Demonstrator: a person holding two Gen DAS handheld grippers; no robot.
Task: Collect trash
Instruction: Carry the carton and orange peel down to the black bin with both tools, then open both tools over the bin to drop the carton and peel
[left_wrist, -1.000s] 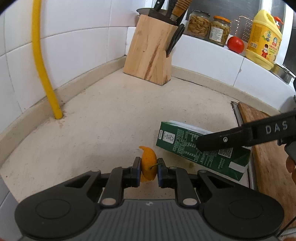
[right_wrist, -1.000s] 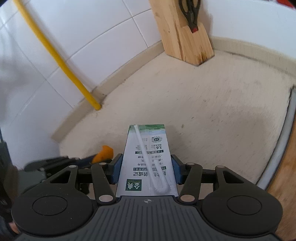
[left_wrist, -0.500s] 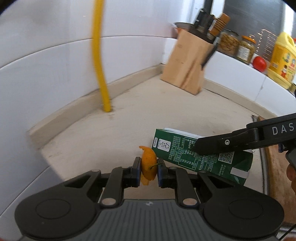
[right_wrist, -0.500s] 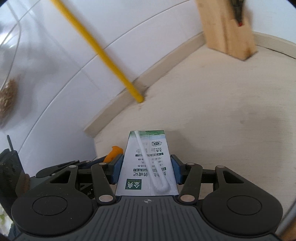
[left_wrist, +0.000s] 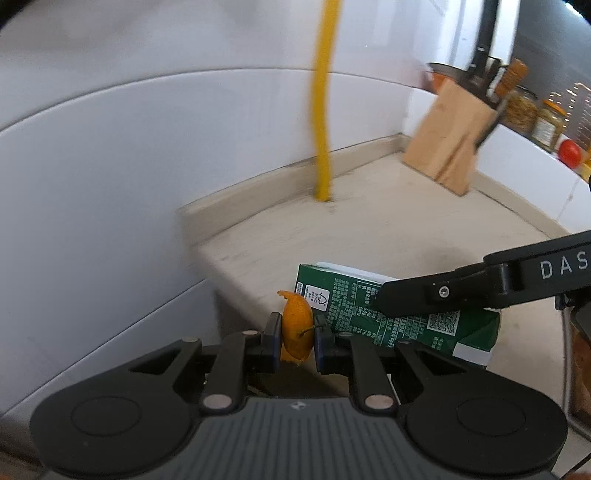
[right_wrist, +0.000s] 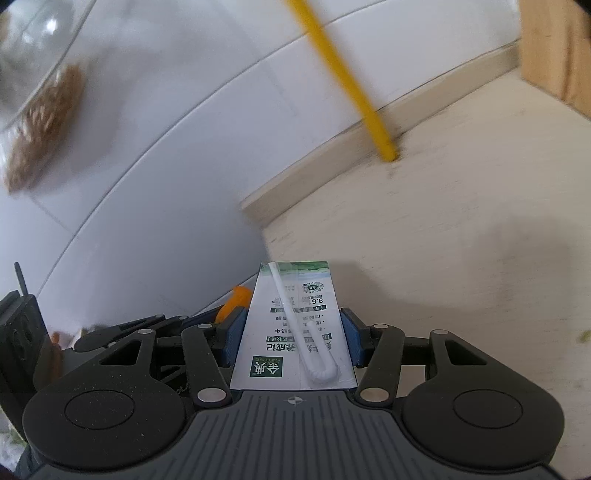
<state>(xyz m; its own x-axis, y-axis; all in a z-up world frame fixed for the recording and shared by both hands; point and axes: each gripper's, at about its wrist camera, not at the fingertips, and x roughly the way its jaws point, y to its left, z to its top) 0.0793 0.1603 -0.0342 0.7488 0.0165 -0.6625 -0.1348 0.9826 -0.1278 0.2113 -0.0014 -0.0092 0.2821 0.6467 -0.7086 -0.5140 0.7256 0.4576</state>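
Orange peel (left_wrist: 295, 326) pinched in left claw (left_wrist: 295, 341), carton's straw (right_wrist: 295, 325) seen only from right

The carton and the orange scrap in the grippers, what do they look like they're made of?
Carton: likely coated paperboard, smooth and slightly glossy, with folded edges, printed panels and a white plastic straw stuck on. Orange scrap: looks like citrus peel, matte and dimpled, curled to a point, with a thin stem poking out.

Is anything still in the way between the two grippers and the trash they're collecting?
Nothing visible. The left gripper is already shut on the orange peel, and the right gripper is shut on the milk carton. No bin shows in either view, so the path to it cannot be judged.
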